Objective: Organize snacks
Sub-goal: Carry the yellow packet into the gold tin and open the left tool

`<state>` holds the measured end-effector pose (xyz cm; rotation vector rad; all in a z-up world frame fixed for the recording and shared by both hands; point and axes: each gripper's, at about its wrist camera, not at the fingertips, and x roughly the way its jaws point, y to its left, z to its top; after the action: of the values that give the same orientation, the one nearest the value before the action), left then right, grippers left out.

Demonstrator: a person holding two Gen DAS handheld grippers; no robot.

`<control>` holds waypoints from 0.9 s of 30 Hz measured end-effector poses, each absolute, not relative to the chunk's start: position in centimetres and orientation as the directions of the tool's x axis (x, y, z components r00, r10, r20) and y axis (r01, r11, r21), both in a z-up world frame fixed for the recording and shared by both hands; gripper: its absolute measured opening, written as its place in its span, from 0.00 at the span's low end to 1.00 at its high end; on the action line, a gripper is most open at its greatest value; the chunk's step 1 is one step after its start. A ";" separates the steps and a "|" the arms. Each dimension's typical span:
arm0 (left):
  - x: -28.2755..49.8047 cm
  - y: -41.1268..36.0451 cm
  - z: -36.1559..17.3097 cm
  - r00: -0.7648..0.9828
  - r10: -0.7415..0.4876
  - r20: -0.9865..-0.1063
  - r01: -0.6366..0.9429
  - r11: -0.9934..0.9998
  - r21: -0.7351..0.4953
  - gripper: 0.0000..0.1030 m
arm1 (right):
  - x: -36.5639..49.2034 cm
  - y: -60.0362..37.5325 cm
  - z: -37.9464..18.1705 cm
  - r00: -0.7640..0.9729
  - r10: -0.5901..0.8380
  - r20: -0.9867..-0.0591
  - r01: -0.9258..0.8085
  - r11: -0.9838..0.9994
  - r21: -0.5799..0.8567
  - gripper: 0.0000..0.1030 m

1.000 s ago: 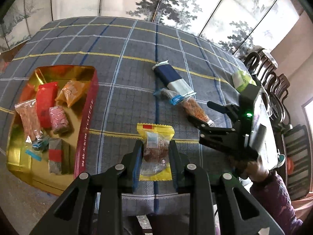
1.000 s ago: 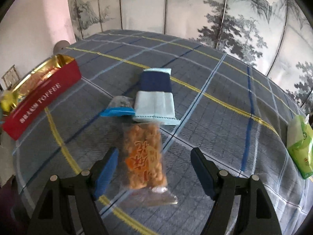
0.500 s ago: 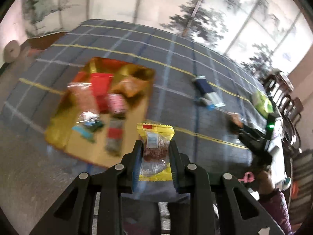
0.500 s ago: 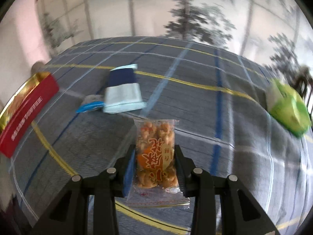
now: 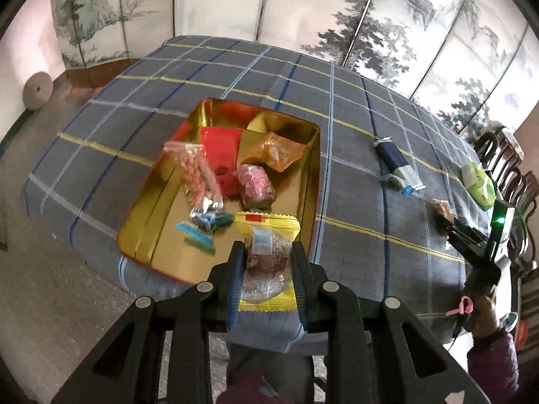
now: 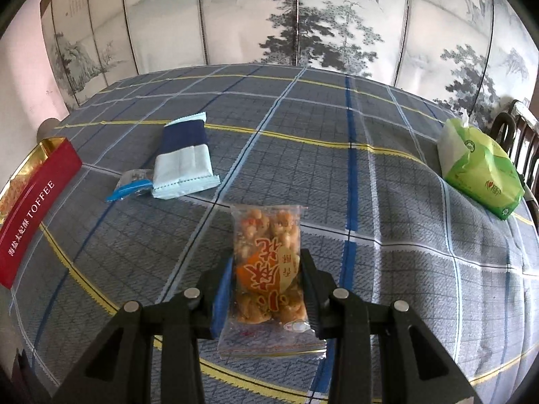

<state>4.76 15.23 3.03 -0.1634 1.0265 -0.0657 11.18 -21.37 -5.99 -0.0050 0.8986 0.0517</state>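
On the red side wall of the tin (image 6: 32, 215) we read "TOFFEE" in white, after a row of Chinese characters. The peanut snack packet (image 6: 267, 266) carries large red Chinese characters, and the green tissue pack (image 6: 481, 171) print we cannot read.

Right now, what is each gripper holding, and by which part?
Left gripper pinches the yellow-edged snack packet across its middle. Right gripper pinches the clear peanut-snack packet by its side edges, mid-length.
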 end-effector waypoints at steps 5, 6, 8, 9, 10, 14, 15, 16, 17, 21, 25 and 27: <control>6.5 14.9 2.3 0.519 -0.133 -0.844 -0.004 0.987 -0.158 0.23 | 11.2 -21.3 -6.1 0.621 0.037 -0.783 -0.046 0.999 0.010 0.36; 6.8 14.8 2.3 0.522 -0.134 -0.843 -0.002 0.987 -0.159 0.23 | 11.2 -21.4 -6.1 0.621 0.036 -0.783 -0.046 0.999 0.010 0.36; 7.4 14.7 2.0 0.529 -0.123 -0.840 0.003 0.990 -0.143 0.23 | 11.2 -21.3 -6.1 0.621 0.035 -0.783 -0.046 0.999 0.009 0.36; 7.6 14.6 1.9 0.530 -0.121 -0.839 0.006 0.990 -0.139 0.24 | 11.2 -21.3 -6.1 0.621 0.035 -0.783 -0.046 0.999 0.009 0.36; 7.9 14.4 1.8 0.531 -0.118 -0.839 0.009 0.991 -0.134 0.24 | 11.2 -21.3 -6.1 0.621 0.036 -0.783 -0.046 0.999 0.009 0.36; 9.0 14.1 1.1 0.522 -0.114 -0.845 0.017 0.992 -0.124 0.24 | 11.2 -21.3 -6.1 0.621 0.035 -0.783 -0.045 0.999 0.010 0.36; 9.2 14.0 0.8 0.520 -0.112 -0.847 0.019 0.993 -0.120 0.24 | 11.3 -21.4 -6.1 0.621 0.036 -0.783 -0.045 0.999 0.010 0.36; 9.5 14.0 0.7 0.519 -0.110 -0.848 0.020 0.993 -0.116 0.24 | 11.3 -21.4 -6.1 0.621 0.035 -0.783 -0.044 0.999 0.010 0.36; 9.8 13.9 0.5 0.518 -0.110 -0.848 0.023 0.993 -0.115 0.24 | 11.3 -21.3 -6.1 0.621 0.034 -0.783 -0.041 0.999 0.011 0.36; 10.7 13.8 -0.2 0.516 -0.104 -0.850 0.025 0.994 -0.106 0.24 | 11.3 -21.5 -6.1 0.621 0.033 -0.783 -0.037 0.999 0.012 0.36; 11.6 13.8 -0.7 0.509 -0.108 -0.854 0.026 0.994 -0.110 0.24 | 11.3 -21.5 -6.1 0.621 0.033 -0.783 -0.037 0.999 0.013 0.36; 11.9 13.7 -0.8 0.508 -0.109 -0.855 0.028 0.993 -0.110 0.24 | 11.3 -21.5 -6.1 0.621 0.033 -0.783 -0.037 0.999 0.012 0.36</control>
<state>11.92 13.72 -0.84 -0.0859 1.0352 -0.0828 11.29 -21.47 -6.09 -0.0050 0.8995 0.0399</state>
